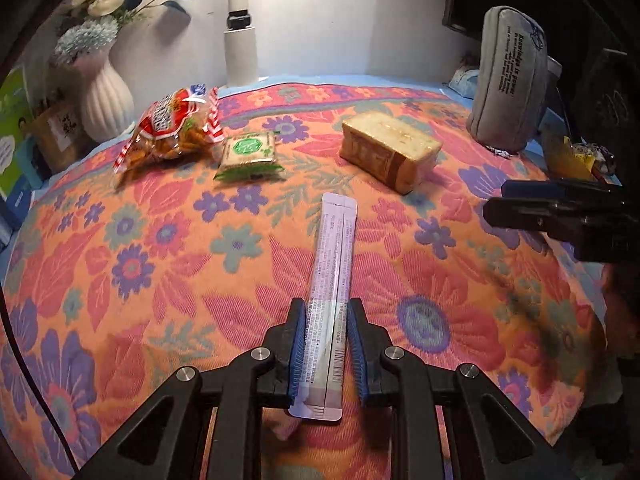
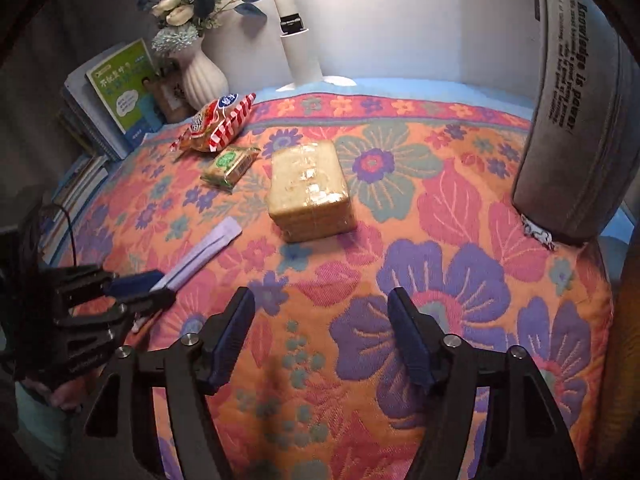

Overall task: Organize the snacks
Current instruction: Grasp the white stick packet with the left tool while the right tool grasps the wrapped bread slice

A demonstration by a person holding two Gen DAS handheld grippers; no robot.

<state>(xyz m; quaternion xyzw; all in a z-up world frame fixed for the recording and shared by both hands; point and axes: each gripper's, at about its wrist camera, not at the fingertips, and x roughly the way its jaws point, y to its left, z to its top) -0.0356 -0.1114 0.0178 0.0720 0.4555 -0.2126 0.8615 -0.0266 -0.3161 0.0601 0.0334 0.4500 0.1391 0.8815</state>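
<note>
My left gripper [image 1: 326, 316] is pinching the near end of a long pale lilac stick packet [image 1: 333, 264], both blue pads pressed against its edges, and the packet runs straight away from me over the flowered cloth [image 1: 168, 280] that covers the table. My right gripper [image 2: 322, 312] stands spread with nothing between its blue pads, only the cloth below, and from the left wrist view it shows as a dark shape at the right edge. Beyond the stick packet, 3 other snacks lie on the cloth: a clear-wrapped block of sliced bread [image 1: 390, 150] to the right, a small green-and-cream biscuit pack [image 1: 249, 156] to the left, and just behind and left of that a red-and-white striped bag of orange snacks [image 1: 172, 132], its corner just beside the biscuit pack. The bread sits well apart from those 2. A grey zip pouch [image 1: 508, 80] with black lettering stands upright at the far right, a white ribbed vase [image 1: 105, 98] of flowers at the far left corner, and a green-covered book [image 2: 122, 84] leans beside the vase. A white lamp post [image 1: 240, 40] rises at the back wall.
</note>
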